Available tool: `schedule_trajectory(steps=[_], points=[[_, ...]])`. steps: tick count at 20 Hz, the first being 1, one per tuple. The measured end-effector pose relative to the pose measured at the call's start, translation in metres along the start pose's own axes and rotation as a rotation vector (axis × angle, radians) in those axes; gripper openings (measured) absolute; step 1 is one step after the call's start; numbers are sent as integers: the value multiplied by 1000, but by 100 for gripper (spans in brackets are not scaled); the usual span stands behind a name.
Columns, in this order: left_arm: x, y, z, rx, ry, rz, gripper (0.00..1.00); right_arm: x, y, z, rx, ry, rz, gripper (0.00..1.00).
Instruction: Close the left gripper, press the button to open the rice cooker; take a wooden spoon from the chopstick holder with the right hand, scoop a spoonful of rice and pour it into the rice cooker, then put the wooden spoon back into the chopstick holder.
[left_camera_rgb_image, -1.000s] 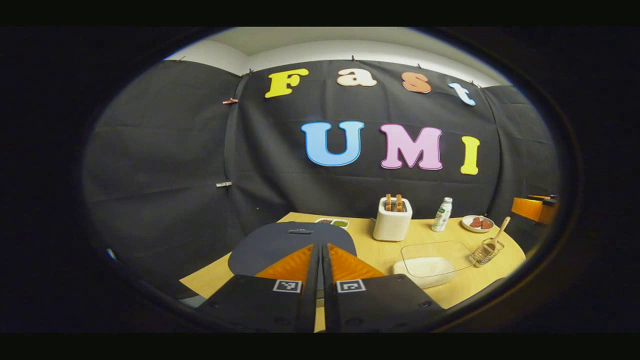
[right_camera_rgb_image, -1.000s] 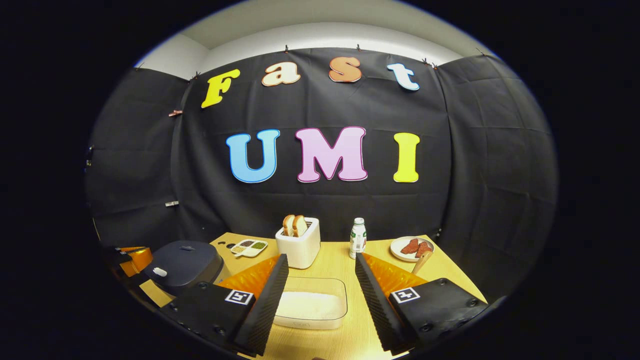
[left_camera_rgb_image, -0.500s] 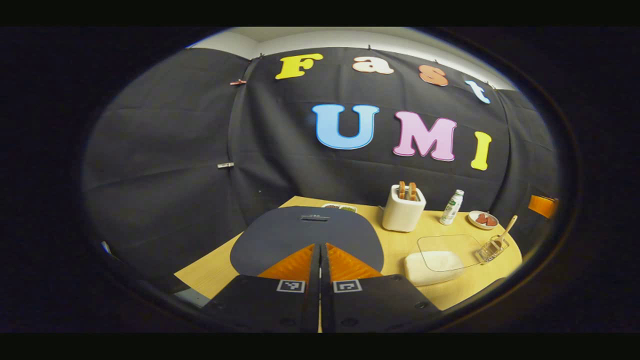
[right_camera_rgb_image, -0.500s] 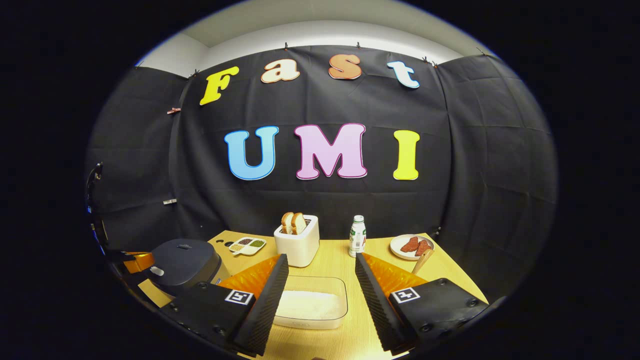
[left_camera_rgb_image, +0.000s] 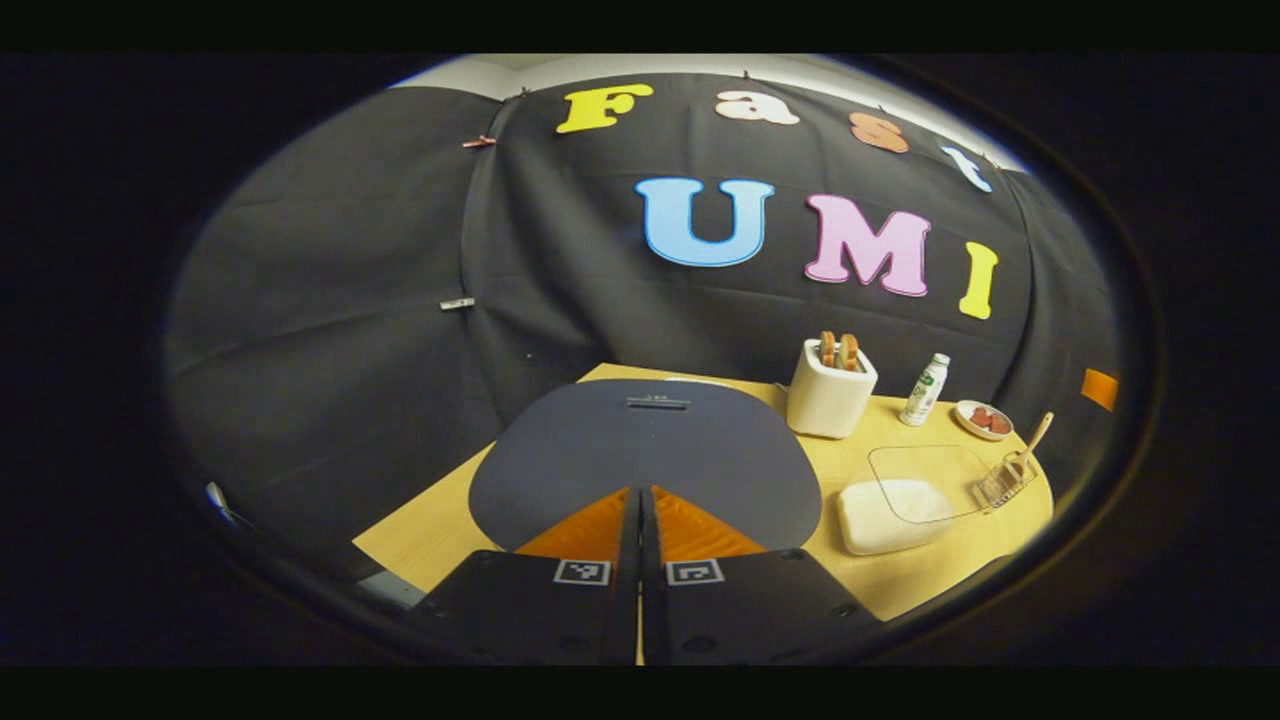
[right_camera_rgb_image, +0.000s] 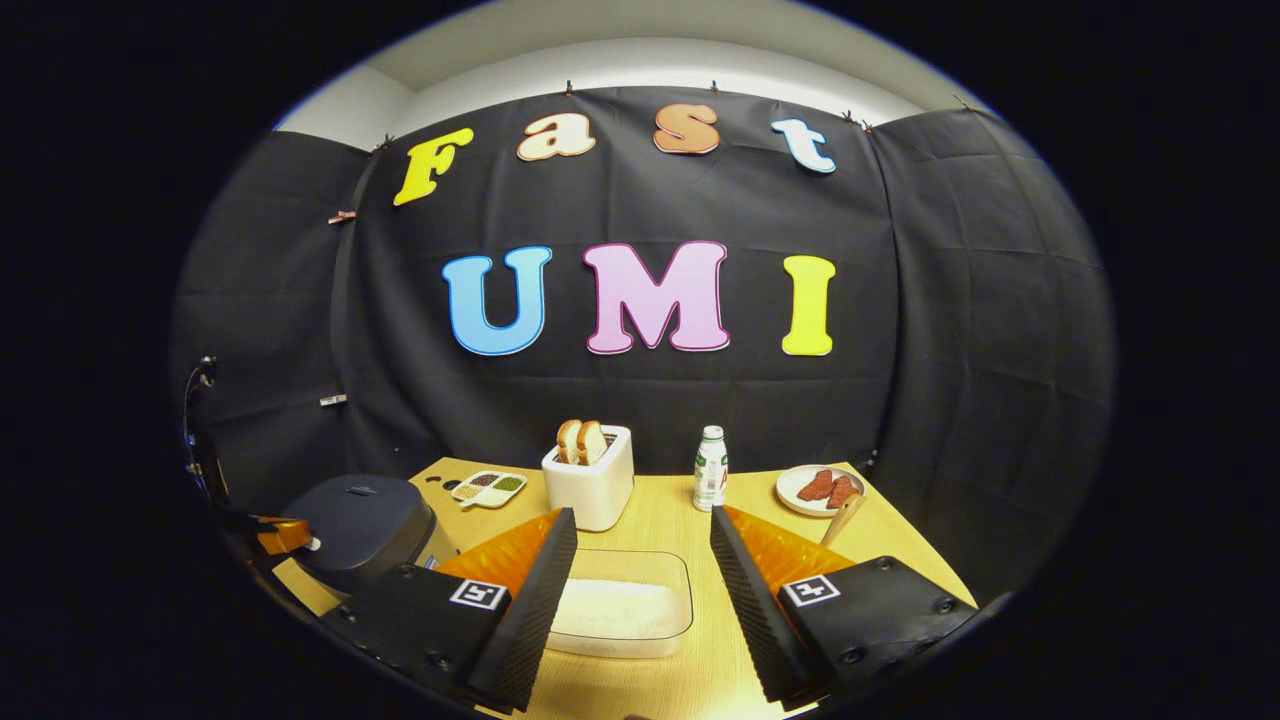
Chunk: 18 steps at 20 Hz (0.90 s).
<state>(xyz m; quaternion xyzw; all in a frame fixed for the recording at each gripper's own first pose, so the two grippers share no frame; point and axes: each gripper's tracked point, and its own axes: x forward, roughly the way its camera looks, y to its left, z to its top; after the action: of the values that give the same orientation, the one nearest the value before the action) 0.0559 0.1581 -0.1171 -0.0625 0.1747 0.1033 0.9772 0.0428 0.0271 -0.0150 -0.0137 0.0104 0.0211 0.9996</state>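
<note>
Jaws pressed together with nothing between them, the left gripper (left_camera_rgb_image: 640, 492) points its tips at the front edge of the dark rice cooker (left_camera_rgb_image: 650, 455), whose lid is still down; whether the tips touch it cannot be told. From the right gripper view the same left gripper (right_camera_rgb_image: 283, 537) appears at the rice cooker's (right_camera_rgb_image: 360, 520) front, right by the small pale button (right_camera_rgb_image: 314, 544). Jaws of the right gripper (right_camera_rgb_image: 643, 560) stand wide apart and empty above the clear box of rice (right_camera_rgb_image: 620, 605), which sits to the right of the cooker. Beyond that box, the left gripper view shows the wire chopstick holder (left_camera_rgb_image: 1003, 482) with the wooden spoon (left_camera_rgb_image: 1030, 445) leaning in it; the right gripper view offers just the spoon's handle tip (right_camera_rgb_image: 842, 518). Behind the cooker lies a small divided dish (right_camera_rgb_image: 488, 488). A white toaster (right_camera_rgb_image: 590, 478), a bottle (right_camera_rgb_image: 710, 482) and a plate (right_camera_rgb_image: 812, 490) stand further right on the wooden table (right_camera_rgb_image: 660, 520)
</note>
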Motion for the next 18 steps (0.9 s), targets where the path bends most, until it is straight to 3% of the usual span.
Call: schedule_trajectory(steps=[7,11,18], points=[[-1,0,-5,58,-21,23,5,0,-1,-1,3,4,-5,84],[-2,2,-6,3,-37,16,10,-1,0,-1,-1,4,0,84],[-2,4,-8,-42,-44,1,7,-3,2,-3,-3,8,4,84]])
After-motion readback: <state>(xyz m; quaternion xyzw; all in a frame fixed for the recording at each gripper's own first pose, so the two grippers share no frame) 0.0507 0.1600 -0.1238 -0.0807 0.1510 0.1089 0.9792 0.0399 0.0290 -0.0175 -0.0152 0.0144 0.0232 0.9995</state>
